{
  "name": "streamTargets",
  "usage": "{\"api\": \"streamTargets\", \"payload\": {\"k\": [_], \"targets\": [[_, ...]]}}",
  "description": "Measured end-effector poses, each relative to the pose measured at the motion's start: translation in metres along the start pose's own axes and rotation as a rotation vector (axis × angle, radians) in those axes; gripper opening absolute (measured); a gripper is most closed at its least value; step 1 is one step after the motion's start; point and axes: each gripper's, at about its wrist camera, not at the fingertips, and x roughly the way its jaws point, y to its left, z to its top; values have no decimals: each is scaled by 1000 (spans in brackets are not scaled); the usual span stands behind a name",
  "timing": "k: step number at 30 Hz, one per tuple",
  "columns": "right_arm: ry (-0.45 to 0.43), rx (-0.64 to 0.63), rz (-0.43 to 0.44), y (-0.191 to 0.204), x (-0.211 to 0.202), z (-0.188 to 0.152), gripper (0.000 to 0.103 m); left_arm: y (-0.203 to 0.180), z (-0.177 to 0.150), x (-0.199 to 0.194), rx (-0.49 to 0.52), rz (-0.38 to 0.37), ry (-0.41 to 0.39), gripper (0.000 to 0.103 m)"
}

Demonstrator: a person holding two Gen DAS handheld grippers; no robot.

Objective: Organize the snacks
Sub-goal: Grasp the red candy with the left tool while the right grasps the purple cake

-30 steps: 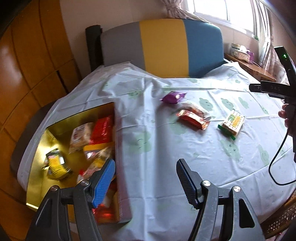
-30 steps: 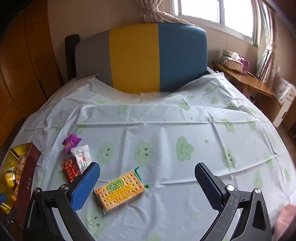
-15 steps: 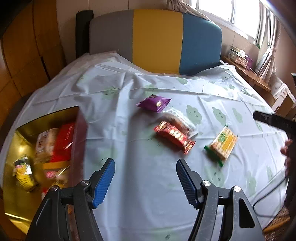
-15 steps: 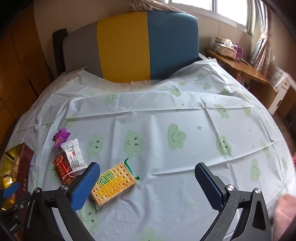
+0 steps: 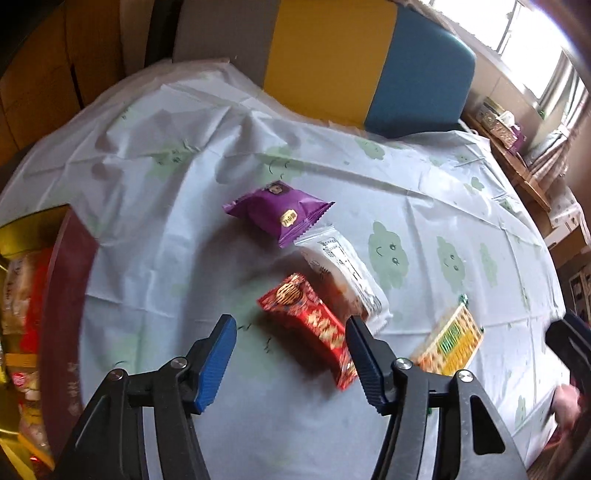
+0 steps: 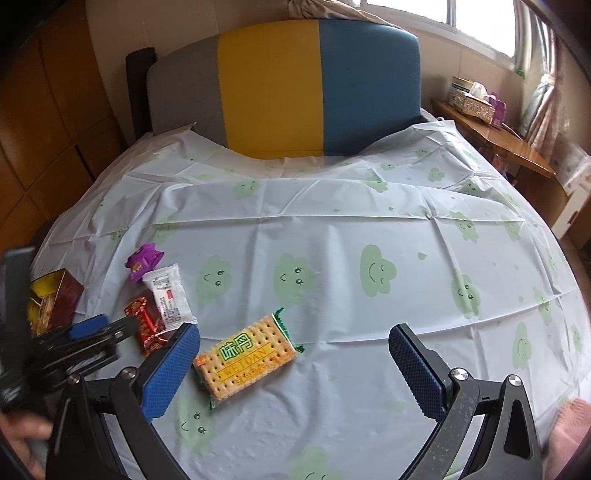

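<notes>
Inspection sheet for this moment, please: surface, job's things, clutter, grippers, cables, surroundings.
Surface: tablecloth with green clouds, creased.
Job's things: purple pack, white pack, red pack and crackers loose on the cloth; box at left holds more snacks.
Clutter: nothing seen.
Grippers: left gripper open, jaws just been closing, over the red pack; right gripper open, beside the crackers.
Cables: nothing seen.
Surroundings: chair, side table, window.

Purple packet (image 5: 279, 216), red-gold packet (image 5: 310, 325), white tablecloth (image 6: 332, 240) with green clouds.
</notes>
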Motion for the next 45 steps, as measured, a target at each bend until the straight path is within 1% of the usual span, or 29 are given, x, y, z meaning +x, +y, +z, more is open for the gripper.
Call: {"api": "streamTargets", "payload": {"k": [1,3,5,6,7,8,9,12,17,19,21,23,24,25,26,29,33,34,37,39,44,45], "targets": [[0,-1,1,0,0,0,103,-1,2,5,-10,-9,5,62],[1,-5,8,1,0,0,103,-4,6,15,-14,2,12,61],[-2,-15,7,3,0,-1,103,-6,6,22,2,19,14,54],[-4,-23,7,4,0,-1,103,-8,4,21,20,33,-3,50],[-6,-34,9,6,-1,-2,103,-8,2,19,29,28,-11,44],[-9,-41,10,7,-1,-3,102,-6,0,17,31,-1,-8,39],[-14,-54,11,10,-2,-3,102,-4,-4,14,32,-12,-6,38],[-15,-87,16,17,-1,-6,102,0,-20,3,68,-15,-4,37],[7,-144,50,29,6,-13,102,4,-66,-24,171,16,-26,37],[26,-171,75,36,11,-18,102,6,-87,-33,217,34,-48,38],[69,-212,107,45,19,-24,102,8,-105,-41,260,40,-75,39],[104,-238,134,53,25,-30,102,11,-115,-45,263,31,-94,39],[121,-245,151,57,27,-31,102,13,-115,-45,255,19,-94,39],[135,-253,162,61,29,-32,102,18,-115,-43,239,-6,-70,39],[143,-265,162,67,31,-31,102,20,-116,-43,233,-15,-75,39],[141,-298,183,83,33,-18,102,17,-118,-43,243,-2,-87,39],[116,-324,201,109,43,14,102,18,-119,-41,232,-12,-104,38],[122,-336,204,117,49,25,103,19,-119,-41,230,-16,-107,38],[132,-389,169,140,65,47,103,22,-121,-42,217,-32,-112,38],[162,-422,168,154,76,58,103,24,-122,-42,205,-44,-118,38],[201,-549,74,189,105,76,103,28,-121,-41,183,-69,-123,38],[228,-567,93,196,111,78,102,30,-120,-41,175,-79,-122,38]]}}
